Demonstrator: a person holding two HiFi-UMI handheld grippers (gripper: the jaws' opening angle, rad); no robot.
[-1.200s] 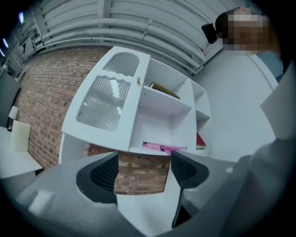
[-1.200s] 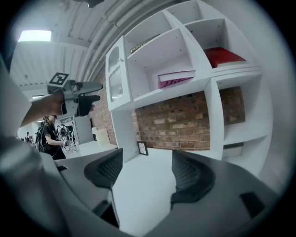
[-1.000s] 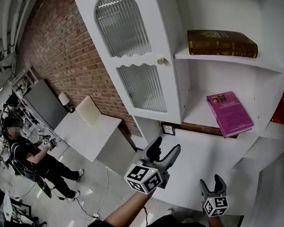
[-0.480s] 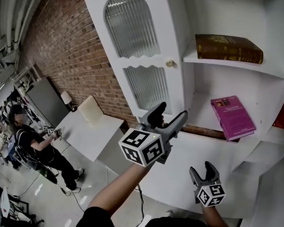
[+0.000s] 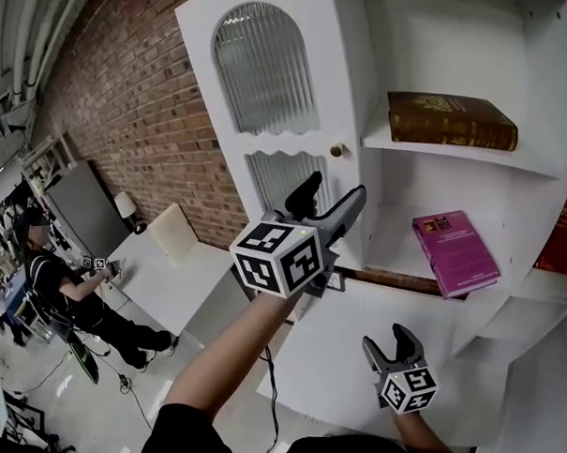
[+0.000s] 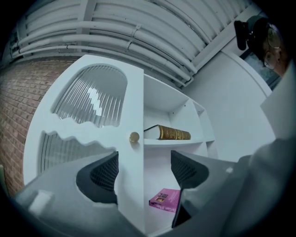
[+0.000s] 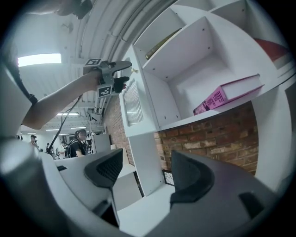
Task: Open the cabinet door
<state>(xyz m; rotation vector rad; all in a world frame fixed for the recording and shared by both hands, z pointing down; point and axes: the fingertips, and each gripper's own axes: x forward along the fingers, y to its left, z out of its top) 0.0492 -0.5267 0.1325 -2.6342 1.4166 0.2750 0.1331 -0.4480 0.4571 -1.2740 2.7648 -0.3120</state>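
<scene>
**Head view.** The white cabinet door (image 5: 279, 127) with two ribbed glass panes fills the frame from 11 to 12 o'clock. Its small round brass knob (image 5: 336, 151) sits on the right edge. The left claw (image 5: 331, 192) is raised in front of the door's lower pane, jaws wide, with the knob just beyond at its 12 o'clock. The right claw (image 5: 389, 343) is low at 5 o'clock, jaws wide, over the white shelf top (image 5: 346, 359). Open shelves at 1 to 3 o'clock hold a brown gilt-stamped book (image 5: 450, 120) lying flat and a magenta book (image 5: 455, 251) on the shelf below. A person in black (image 5: 71, 296) stands at 9 o'clock.

**Left gripper view.** The jaws are well apart and hold nothing. The door's knob-side edge runs down through the gap, but whether it touches either jaw cannot be told. The knob (image 6: 134, 137) is at 12 o'clock of the gap, the brown book (image 6: 169, 133) at 1 o'clock and the magenta book (image 6: 165, 200) at 5 o'clock.

**Right gripper view.** The jaws are wide and empty. A red brick wall (image 7: 222, 143) shows at 3 o'clock and the magenta book (image 7: 226, 97) at 2 o'clock. The left claw (image 7: 121, 74) is at 11 o'clock, at the door (image 7: 132, 102).
</scene>
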